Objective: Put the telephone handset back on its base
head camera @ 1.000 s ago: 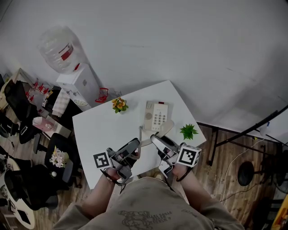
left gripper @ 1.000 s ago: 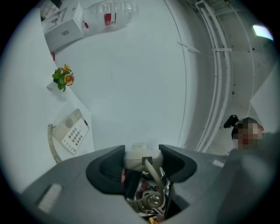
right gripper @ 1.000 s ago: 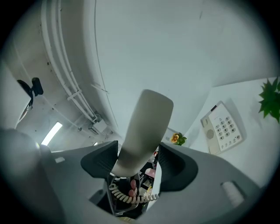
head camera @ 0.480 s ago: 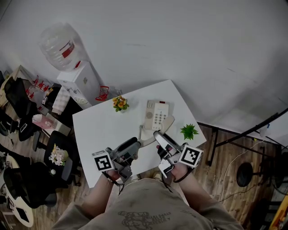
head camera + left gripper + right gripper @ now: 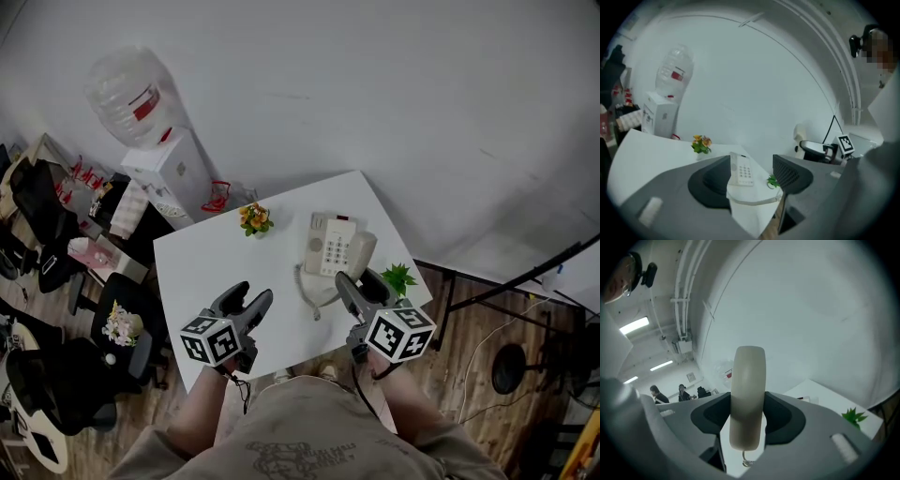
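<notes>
The cream telephone base [image 5: 328, 246] with its keypad lies at the table's far right part. My right gripper [image 5: 359, 278] is shut on the cream handset [image 5: 362, 251], which it holds lifted just right of the base. In the right gripper view the handset [image 5: 749, 394] stands upright, clamped between the jaws of the right gripper [image 5: 748, 417], with its cord [image 5: 746, 459] hanging below. That cord [image 5: 307, 289] trails across the table. My left gripper [image 5: 250, 296] is open and holds nothing, over the table's near left. Its own view frames the base [image 5: 742, 171] between the jaws of the left gripper [image 5: 751, 177].
A small pot of orange flowers [image 5: 251, 218] stands at the white table's [image 5: 202, 262] far edge, and a green plant [image 5: 400, 276] at its right corner. A water dispenser [image 5: 159, 155] and black chairs [image 5: 122, 309] stand to the left of the table.
My right gripper has lifted the handset off the table's front and carried it up beside the base. The left gripper has drawn back to the left, away from the handset.
</notes>
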